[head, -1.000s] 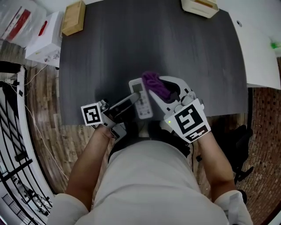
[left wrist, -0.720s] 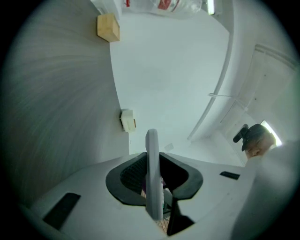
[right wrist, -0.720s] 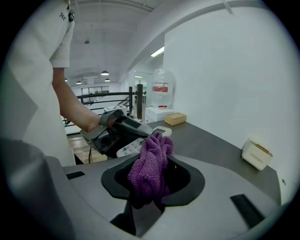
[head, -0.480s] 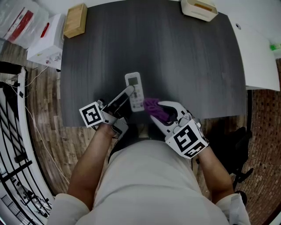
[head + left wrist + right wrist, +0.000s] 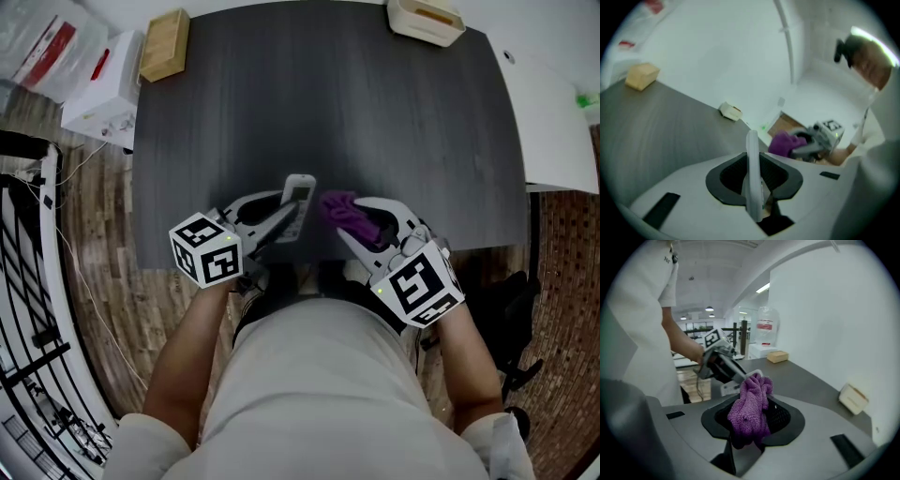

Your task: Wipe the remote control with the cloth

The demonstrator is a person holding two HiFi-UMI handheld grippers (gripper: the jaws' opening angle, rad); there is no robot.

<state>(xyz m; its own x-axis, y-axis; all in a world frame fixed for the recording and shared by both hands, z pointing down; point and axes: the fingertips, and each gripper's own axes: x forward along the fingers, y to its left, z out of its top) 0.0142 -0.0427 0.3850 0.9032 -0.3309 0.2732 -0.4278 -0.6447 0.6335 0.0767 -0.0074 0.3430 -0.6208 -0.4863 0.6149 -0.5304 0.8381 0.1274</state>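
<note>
My left gripper (image 5: 284, 214) is shut on the white remote control (image 5: 298, 195), held on its edge over the near part of the dark table (image 5: 375, 112). In the left gripper view the remote (image 5: 752, 180) stands edge-on between the jaws of the left gripper (image 5: 753, 164). My right gripper (image 5: 356, 218) is shut on the bunched purple cloth (image 5: 341, 210), just right of the remote. The cloth (image 5: 749, 412) fills the jaws of the right gripper (image 5: 752, 405), with the remote (image 5: 733, 384) and left gripper (image 5: 718, 363) just beyond. I cannot tell whether cloth and remote touch.
A wooden block (image 5: 164, 44) lies at the table's far left corner and a cream box (image 5: 426, 16) at the far edge. White boxes (image 5: 98, 94) and bags stand left of the table, and a white surface (image 5: 553, 112) adjoins it on the right.
The cloth slid from the remote's far end toward me and off to its right. My left gripper rolled, turning the remote from flat onto its edge.
</note>
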